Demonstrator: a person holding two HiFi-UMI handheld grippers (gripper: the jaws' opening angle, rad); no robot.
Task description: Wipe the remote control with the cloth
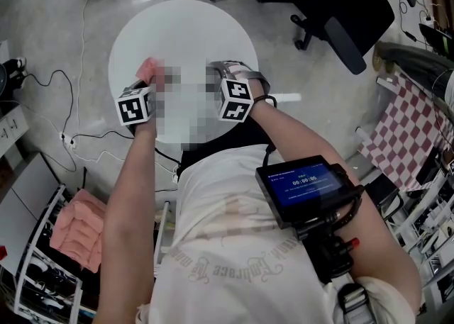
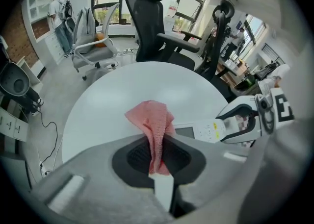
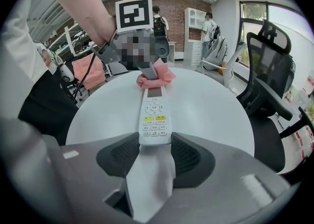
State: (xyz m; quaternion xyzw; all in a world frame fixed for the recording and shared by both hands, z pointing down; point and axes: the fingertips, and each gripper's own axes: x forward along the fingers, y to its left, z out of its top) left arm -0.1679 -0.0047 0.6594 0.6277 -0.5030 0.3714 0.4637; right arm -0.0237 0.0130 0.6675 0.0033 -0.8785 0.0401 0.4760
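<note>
A white remote control (image 3: 154, 115) is clamped at its near end in my right gripper (image 3: 155, 142) and sticks out level over the round white table (image 1: 184, 25). My left gripper (image 2: 158, 144) is shut on a pink cloth (image 2: 154, 125), which hangs bunched from its jaws. In the right gripper view the cloth (image 3: 156, 77) rests against the remote's far end, by its small screen. In the left gripper view the remote (image 2: 208, 131) lies just right of the cloth. In the head view a mosaic patch hides the remote, and only a corner of the cloth (image 1: 147, 67) shows.
Black office chairs (image 1: 340, 3) stand beyond the table, and a grey one (image 2: 91, 41) further off. A rack with pink cloths (image 1: 74, 227) is at my lower left, a checkered cloth (image 1: 404, 124) at the right. Cables (image 1: 67, 138) run over the floor. People (image 2: 58, 14) stand by far shelves.
</note>
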